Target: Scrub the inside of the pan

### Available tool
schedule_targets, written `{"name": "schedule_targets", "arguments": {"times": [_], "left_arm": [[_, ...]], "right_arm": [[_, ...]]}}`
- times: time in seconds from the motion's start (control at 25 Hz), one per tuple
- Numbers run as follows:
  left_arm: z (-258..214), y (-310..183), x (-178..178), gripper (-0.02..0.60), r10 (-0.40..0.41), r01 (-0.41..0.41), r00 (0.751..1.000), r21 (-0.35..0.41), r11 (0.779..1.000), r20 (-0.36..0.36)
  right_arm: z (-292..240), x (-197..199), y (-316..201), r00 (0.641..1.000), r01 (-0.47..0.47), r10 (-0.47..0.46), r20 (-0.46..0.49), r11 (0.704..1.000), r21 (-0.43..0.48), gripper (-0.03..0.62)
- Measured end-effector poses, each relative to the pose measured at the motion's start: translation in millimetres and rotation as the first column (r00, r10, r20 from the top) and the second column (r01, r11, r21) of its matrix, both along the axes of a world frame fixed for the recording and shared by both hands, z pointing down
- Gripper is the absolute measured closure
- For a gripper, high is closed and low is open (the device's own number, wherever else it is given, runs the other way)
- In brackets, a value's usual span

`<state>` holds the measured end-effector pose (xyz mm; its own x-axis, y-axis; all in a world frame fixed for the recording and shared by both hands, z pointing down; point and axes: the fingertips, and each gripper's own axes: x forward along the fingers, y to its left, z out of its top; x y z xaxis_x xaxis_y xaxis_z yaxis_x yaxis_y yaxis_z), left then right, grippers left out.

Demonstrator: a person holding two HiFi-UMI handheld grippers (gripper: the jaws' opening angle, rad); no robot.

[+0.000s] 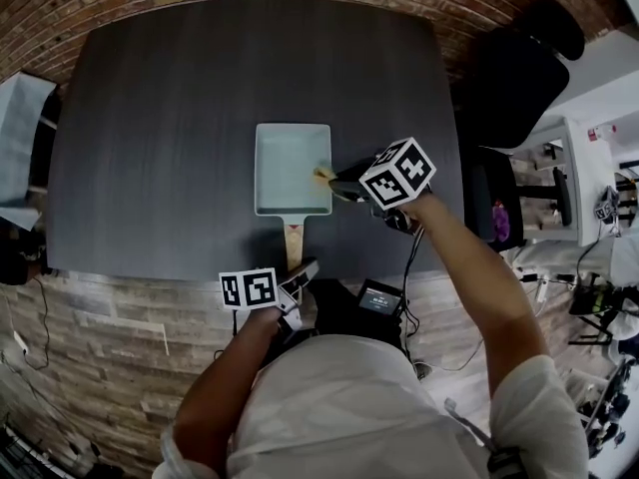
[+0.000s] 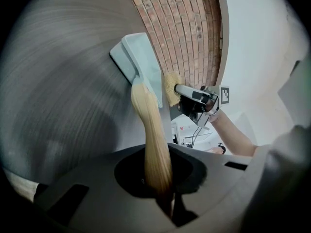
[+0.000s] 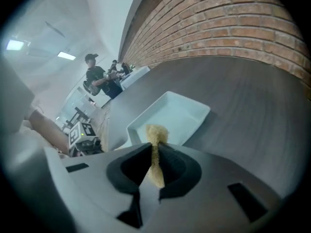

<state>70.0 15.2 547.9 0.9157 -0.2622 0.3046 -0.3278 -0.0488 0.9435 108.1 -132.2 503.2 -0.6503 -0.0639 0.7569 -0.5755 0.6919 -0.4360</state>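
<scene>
**Head view, with both gripper views.** The pan (image 1: 292,163), rectangular and pale, lies near the middle of the dark table (image 1: 170,118). Its wooden handle (image 1: 293,236) points toward 6 o'clock, at the person.

The left gripper (image 1: 298,275) is at the pan's 6 o'clock. Its jaws are clamped on the end of the handle, which runs straight out between them in the left gripper view.

The right gripper (image 1: 334,180) comes in from 4 o'clock. Its jaws are pinched on a yellow sponge (image 1: 322,173), whose free tuft stands just proud of the jaw tips. The sponge sits at the pan's 3 o'clock wall, about level with the rim. No view shows whether it touches the pan floor.

**Step in hand (judged):** bringing the sponge onto the inside surface.

- Lower the tuft over the 3 o'clock wall onto the floor, then stroke toward 9 o'clock and back, working from 12 to 6.
- Press with the sponge only. So little of it shows past the jaws that a steep angle would likely put the jaw tips on the pan.
- Brace the handle firmly. Sideways strokes will tend to swing the pan about that grip, and its light look suggests it would slide easily on the smooth table.
</scene>
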Motion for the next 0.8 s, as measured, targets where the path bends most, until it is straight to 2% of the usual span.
{"name": "schedule_targets", "arguments": {"times": [0.16,0.36,0.64,0.8], "left_arm": [[-0.7,0.7,1.0,0.552,0.0,0.0,1.0,-0.003,1.0,-0.004],[-1.0,0.9,2.4,0.552,0.003,-0.003,1.0,-0.009,1.0,-0.009],[3.5,3.5,3.4,0.552,0.056,-0.056,0.997,-0.007,0.998,0.053],[4.7,5.9,3.4,0.551,0.103,-0.102,0.991,-0.02,0.995,0.086]], "right_arm": [[9.1,34.0,-36.0,0.983,-0.122,0.135,-0.125,0.986,0.111,0.548],[25.4,59.2,-69.4,0.939,-0.186,0.234,-0.253,0.962,0.2,0.548],[37.3,71.2,-106.3,0.898,-0.243,0.306,-0.317,0.944,0.223,0.548],[44.1,64.7,-115.3,0.895,-0.224,0.287,-0.341,0.951,0.213,0.548]]}}
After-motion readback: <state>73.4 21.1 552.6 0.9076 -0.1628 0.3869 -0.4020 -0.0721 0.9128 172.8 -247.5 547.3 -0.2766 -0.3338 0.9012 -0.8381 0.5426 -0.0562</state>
